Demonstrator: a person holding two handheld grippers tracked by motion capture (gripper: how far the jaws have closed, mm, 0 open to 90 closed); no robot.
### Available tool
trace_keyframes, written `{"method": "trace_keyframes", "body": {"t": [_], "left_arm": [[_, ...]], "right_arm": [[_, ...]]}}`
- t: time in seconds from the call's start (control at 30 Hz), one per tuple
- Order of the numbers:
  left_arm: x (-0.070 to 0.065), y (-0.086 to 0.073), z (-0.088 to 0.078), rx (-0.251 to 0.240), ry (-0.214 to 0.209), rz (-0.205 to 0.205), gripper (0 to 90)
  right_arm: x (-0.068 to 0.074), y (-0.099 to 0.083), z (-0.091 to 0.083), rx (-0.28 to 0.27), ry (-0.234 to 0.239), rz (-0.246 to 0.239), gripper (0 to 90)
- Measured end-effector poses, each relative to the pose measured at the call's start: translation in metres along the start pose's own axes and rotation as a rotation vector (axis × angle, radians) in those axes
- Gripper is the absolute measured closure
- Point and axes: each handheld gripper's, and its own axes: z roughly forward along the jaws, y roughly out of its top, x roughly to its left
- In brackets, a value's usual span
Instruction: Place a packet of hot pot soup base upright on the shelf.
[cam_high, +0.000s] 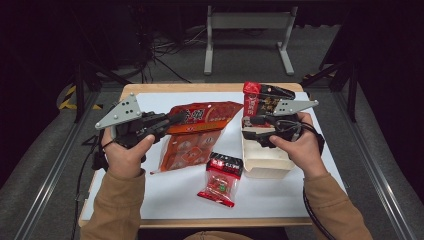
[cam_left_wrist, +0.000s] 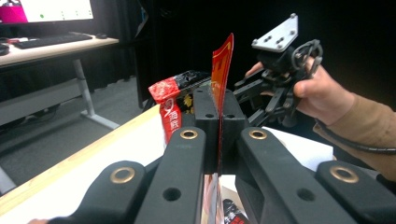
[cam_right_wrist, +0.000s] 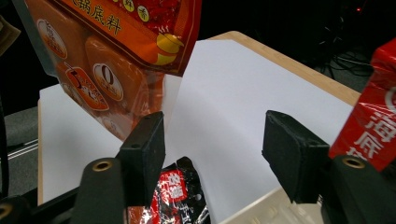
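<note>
My left gripper is shut on the edge of a large orange snack packet and holds it above the table's left half. In the left gripper view the jaws clamp the packet's thin edge. My right gripper hovers over a beige tray, pointing left. Its jaws are open with nothing between them. A red and black packet stands at the tray's far end. The orange packet hangs to the upper left in the right gripper view.
A small red packet lies on the white sheet in front of the tray, also seen under the right jaws. The wooden table edge runs along the far side. A grey metal stand is on the floor beyond.
</note>
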Motion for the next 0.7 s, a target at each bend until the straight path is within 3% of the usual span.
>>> {"method": "trace_keyframes", "body": {"t": [0.27, 0.7], "left_arm": [[-0.004, 0.002, 0.007, -0.014, -0.046, -0.007, 90.0], [-0.009, 0.003, 0.021, -0.019, -0.088, -0.002, 90.0]], "right_arm": [[-0.001, -0.001, 0.015, -0.03, 0.052, -0.022, 24.9], [0.01, 0.0, 0.032, -0.058, 0.13, -0.082, 23.2]]}}
